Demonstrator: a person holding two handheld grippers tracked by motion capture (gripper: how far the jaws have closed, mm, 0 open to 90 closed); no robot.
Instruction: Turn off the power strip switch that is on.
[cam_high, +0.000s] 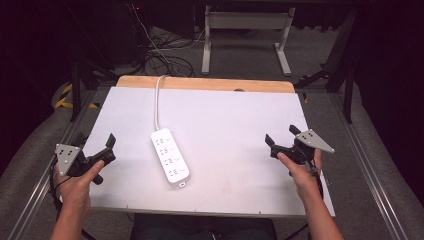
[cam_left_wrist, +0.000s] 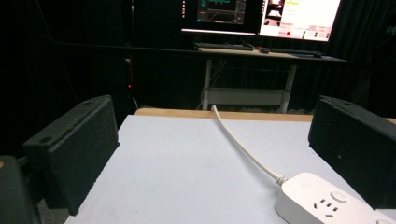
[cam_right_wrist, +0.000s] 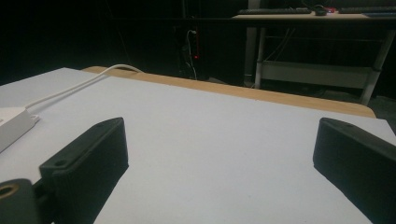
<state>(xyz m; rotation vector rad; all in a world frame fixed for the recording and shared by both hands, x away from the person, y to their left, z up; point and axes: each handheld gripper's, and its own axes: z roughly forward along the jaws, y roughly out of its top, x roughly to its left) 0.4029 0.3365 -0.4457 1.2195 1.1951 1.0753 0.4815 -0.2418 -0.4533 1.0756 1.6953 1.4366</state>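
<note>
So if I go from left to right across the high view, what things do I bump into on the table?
Left claw → power strip → right claw. Both claws are open and hold nothing.

**Bright sheet, dark room**

We see the white surface (cam_high: 235, 115) evenly lit from above, with soft, short shadows. Everything around it sinks into near-black. Distant monitors (cam_left_wrist: 261, 16) glare overexposed. Both gripper views look grainy, and near claw edges blur.
</note>
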